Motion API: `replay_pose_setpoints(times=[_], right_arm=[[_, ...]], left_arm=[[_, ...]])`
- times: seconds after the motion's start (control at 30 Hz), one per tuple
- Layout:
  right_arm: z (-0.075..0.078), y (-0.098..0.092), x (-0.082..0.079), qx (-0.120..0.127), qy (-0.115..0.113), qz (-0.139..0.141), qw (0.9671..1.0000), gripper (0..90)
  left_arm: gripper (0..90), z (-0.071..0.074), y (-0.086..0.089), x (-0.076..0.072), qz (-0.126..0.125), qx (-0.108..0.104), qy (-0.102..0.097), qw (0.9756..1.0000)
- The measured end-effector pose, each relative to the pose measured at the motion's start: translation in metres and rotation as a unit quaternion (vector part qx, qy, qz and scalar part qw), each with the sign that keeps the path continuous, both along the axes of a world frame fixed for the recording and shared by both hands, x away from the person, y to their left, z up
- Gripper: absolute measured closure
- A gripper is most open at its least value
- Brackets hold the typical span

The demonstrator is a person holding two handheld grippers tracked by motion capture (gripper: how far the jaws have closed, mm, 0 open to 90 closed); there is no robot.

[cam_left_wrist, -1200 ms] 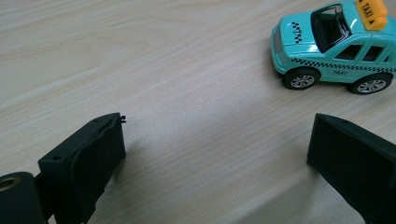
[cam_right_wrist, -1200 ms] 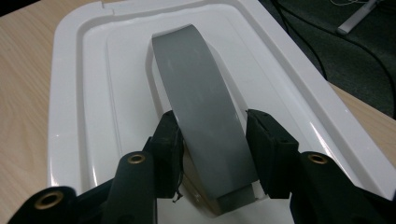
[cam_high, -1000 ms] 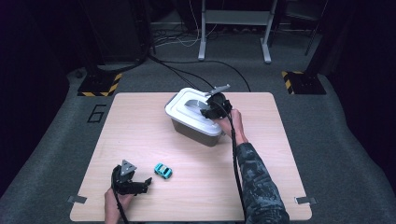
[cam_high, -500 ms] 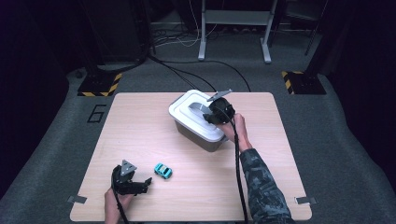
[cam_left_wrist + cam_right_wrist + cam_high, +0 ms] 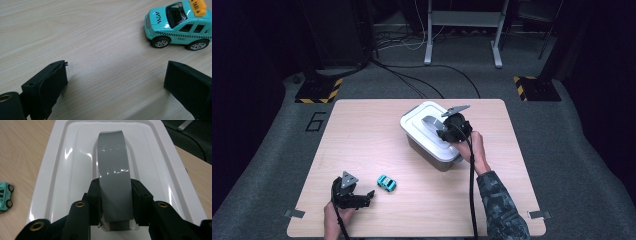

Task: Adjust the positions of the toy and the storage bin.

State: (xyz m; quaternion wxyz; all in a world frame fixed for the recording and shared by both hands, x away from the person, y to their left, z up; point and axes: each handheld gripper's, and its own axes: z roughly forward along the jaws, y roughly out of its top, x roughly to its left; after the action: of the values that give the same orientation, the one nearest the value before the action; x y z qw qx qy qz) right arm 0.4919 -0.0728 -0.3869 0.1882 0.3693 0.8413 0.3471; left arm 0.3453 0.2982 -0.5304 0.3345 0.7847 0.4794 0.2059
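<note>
A white lid (image 5: 62, 170) with a grey arched handle (image 5: 112, 157) covers a grey box (image 5: 427, 150) at the middle right of the wooden table (image 5: 362, 135). My right gripper (image 5: 115, 192) is shut on that handle, one pad pressing each side, and it reaches over the lid (image 5: 439, 131) from the person's side. A small turquoise toy taxi (image 5: 178, 23) with a yellow roof sign stands on the table near the front left (image 5: 386, 183). My left gripper (image 5: 116, 77) rests low beside it (image 5: 364, 197), open wide with only bare wood between the jaws; the taxi sits just beyond the right jaw.
Cables and black-and-yellow stand feet (image 5: 317, 90) lie on the grey floor beyond the table's far edge. A number 6 (image 5: 314, 121) is marked on the floor at the left. Bare wood spreads between the taxi and the box.
The right gripper has shifted a little to the right and nearer along the lid, and the box looks nudged with it. The left gripper and taxi have not moved.
</note>
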Motion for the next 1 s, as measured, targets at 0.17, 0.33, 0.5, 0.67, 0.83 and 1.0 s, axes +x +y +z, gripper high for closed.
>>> replay_pose_setpoints(times=[0.17, 0.33, 0.5, 0.67, 0.83, 1.0], right_arm=[[0.000, -0.005, -0.014, 0.001, 0.007, -0.003, 1.0000, 64.7], [0.001, -0.011, -0.026, 0.000, 0.009, 0.000, 1.0000, 64.8], [-0.001, -0.015, -0.039, 0.009, 0.004, -0.002, 0.9999, 64.9], [-0.001, -0.016, -0.055, 0.013, 0.007, -0.002, 0.9999, 65.1], [-0.002, -0.018, -0.065, 0.016, 0.008, 0.001, 0.9998, 65.2], [-0.001, -0.019, -0.077, 0.016, 0.013, 0.003, 0.9998, 65.3]], left_arm=[[4.4, 0.000, 0.000, 0.000, -0.001, -0.001, 0.000, 1.0000], [4.4, 0.000, 0.000, 0.000, 0.000, 0.000, 0.000, 1.0000], [4.4, 0.000, 0.000, 0.000, -0.001, 0.000, 0.000, 1.0000], [4.4, 0.000, 0.000, 0.000, 0.000, 0.001, 0.001, 1.0000], [4.4, 0.000, 0.000, 0.000, -0.001, 0.001, 0.002, 1.0000], [4.4, 0.000, 0.000, 0.000, -0.002, 0.001, -0.001, 1.0000]])
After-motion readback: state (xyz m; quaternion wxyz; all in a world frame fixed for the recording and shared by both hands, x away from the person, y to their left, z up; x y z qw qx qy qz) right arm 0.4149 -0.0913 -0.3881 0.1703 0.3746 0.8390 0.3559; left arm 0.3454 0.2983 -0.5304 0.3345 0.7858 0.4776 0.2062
